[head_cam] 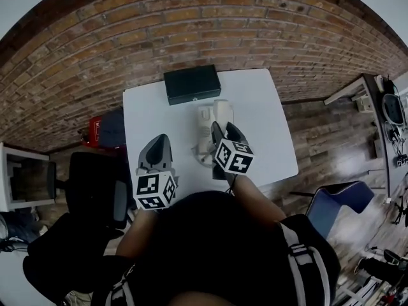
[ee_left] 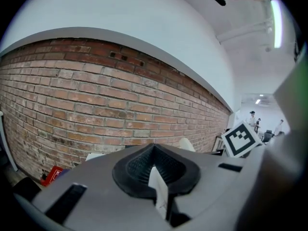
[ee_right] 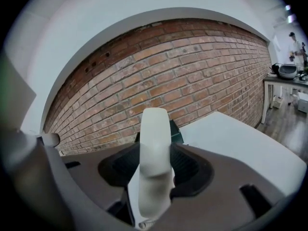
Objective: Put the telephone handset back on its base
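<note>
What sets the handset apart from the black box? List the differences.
The handset is white, the black box dark. The handset is slim and rounded, the black box flat and rectangular. The handset is clamped in the right gripper; the black box lies on the table.

White table: right half bare, open to approach from its near and right edges. Telephone base stands mid-table. Black box lies beyond it at the far edge, with the brick wall close behind. Black chair crowds the left side; blue chair stands off the near-right corner.
</note>
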Action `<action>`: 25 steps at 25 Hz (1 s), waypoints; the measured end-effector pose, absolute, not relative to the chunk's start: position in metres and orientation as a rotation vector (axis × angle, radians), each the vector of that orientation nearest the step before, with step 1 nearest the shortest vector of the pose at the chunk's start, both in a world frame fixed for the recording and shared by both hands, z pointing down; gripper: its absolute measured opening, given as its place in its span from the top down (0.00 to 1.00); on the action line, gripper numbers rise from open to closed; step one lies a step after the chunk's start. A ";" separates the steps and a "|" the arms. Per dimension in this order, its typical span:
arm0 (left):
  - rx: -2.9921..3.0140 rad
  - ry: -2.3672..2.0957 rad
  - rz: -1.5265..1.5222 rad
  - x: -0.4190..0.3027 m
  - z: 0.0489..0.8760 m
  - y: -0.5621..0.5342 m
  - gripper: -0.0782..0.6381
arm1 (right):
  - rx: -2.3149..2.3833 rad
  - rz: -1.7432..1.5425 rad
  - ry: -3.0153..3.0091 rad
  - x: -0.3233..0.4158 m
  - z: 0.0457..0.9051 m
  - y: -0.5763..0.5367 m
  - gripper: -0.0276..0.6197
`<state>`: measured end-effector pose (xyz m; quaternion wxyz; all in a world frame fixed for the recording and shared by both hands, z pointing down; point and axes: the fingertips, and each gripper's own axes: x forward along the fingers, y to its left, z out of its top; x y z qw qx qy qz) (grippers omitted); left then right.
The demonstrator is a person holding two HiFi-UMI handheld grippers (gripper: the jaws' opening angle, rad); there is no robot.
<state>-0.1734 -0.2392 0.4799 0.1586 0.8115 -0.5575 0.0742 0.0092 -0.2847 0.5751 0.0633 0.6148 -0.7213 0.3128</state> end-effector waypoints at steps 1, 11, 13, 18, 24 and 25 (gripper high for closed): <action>2.311 -1.597 0.216 -0.175 0.482 -0.237 0.90 | 1.842 0.957 -2.160 0.007 0.580 -0.285 0.67; 2.241 -1.648 0.241 -0.201 0.492 -0.230 0.90 | 1.752 0.970 -1.997 -0.015 0.636 -0.294 0.67; 2.232 -1.663 0.243 -0.206 0.492 -0.229 0.90 | 1.740 0.974 -1.964 -0.019 0.645 -0.296 0.67; 2.216 -1.690 0.247 -0.213 0.492 -0.228 0.90 | 1.735 0.948 -1.849 -0.021 0.661 -0.303 0.67; 2.203 -1.709 0.240 -0.219 0.492 -0.228 0.90 | 1.721 0.947 -1.764 -0.026 0.686 -0.312 0.67; 2.201 -1.711 0.240 -0.219 0.492 -0.227 0.90 | 1.719 0.946 -1.755 -0.028 0.688 -0.313 0.67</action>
